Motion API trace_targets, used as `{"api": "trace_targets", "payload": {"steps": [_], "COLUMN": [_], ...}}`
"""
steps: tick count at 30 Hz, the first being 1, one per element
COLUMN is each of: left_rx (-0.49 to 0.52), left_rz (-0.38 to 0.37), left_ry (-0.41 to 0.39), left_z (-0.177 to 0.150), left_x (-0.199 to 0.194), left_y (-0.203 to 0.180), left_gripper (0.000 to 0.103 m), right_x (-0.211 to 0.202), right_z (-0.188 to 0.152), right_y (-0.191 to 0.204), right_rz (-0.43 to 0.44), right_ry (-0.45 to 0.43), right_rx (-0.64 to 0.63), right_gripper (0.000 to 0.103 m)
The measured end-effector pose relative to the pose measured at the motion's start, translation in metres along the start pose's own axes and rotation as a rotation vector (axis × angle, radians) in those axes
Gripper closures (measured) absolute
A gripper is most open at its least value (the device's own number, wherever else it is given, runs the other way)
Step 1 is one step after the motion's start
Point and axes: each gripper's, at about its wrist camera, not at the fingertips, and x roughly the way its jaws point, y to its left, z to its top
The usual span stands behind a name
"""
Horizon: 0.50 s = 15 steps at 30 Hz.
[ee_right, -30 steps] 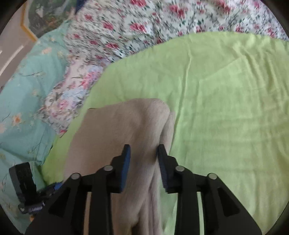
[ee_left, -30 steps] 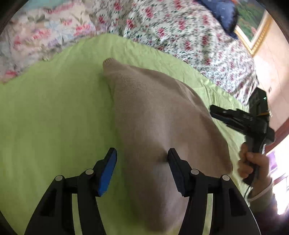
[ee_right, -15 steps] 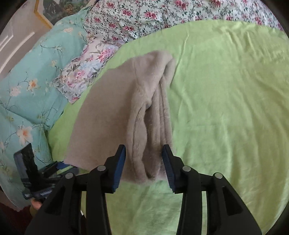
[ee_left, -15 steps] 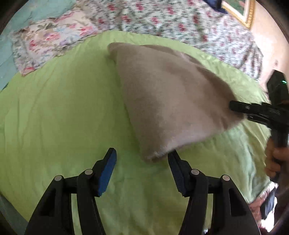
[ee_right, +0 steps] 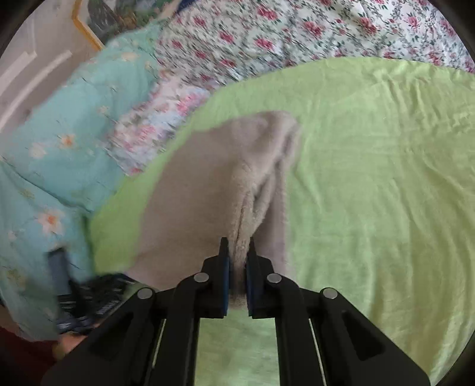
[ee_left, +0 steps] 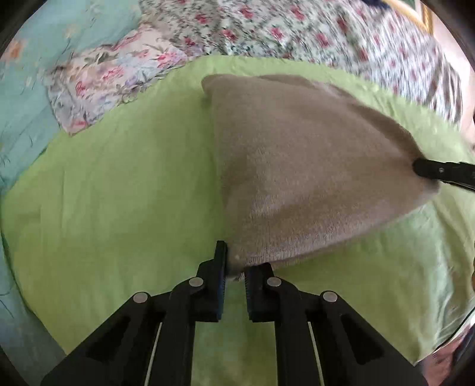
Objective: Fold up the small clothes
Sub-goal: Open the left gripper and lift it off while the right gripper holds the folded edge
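Observation:
A beige fleece garment [ee_left: 297,166] lies partly lifted over a lime green sheet [ee_left: 118,207] on a bed. My left gripper [ee_left: 236,267] is shut on the garment's near corner. My right gripper [ee_right: 237,258] is shut on a bunched edge of the same garment [ee_right: 213,190], with folds of fleece pinched between its pads. The right gripper's tip also shows in the left wrist view [ee_left: 442,170] at the garment's right corner. The left gripper shows blurred at the lower left of the right wrist view [ee_right: 86,300].
Floral bedding [ee_left: 297,29] lies behind the green sheet [ee_right: 386,178]. A turquoise flowered quilt [ee_right: 59,148] is at the left. A framed picture [ee_right: 98,20] hangs on the far wall.
Both grippers were open half a second ago and have closed on the garment's near corners. The views have pulled back and the garment now stretches between the two grippers.

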Motion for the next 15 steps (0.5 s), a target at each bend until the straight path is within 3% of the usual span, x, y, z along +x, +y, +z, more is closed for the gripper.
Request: {"api": "trace_targets", "payload": {"steps": [1,4,7,9,11,15], "left_rx": [0.024,0.059,0.063,0.067,0.062,0.009], "left_rz": [0.023,0.051,0.014,-0.059,-0.123,-0.277], "left_ry": [-0.005,-0.022,-0.011,0.001,0.007,-0.006], "left_z": [-0.003,-0.009,-0.012,-0.012,-0.011,-0.01], "left_x": [0.002,0.002,0.0,-0.006,-0.012,-0.04], "left_y": [-0.006,-0.01,-0.005,0.004,0.014,0.043], "left_gripper": [0.093,0.093,0.091,0.09,0.09,0.09], "right_x": [0.009,0.024,0.024,0.022,0.016,-0.019], "right_z": [-0.005,-0.012,-0.01,-0.01,-0.011,-0.008], "right_y": [-0.004,-0.017,-0.019,-0.02,-0.025,-0.024], "right_rz": [-0.052,-0.048,-0.055,-0.066,-0.07,-0.068], "right_ry": [0.026,0.045,0.035,0.034,0.043,-0.026], "right_rx": [-0.013,0.026,0.043,0.046,0.074,0.113], "right_gripper": [0.094,0.094,0.094,0.09,0.073,0.068]}}
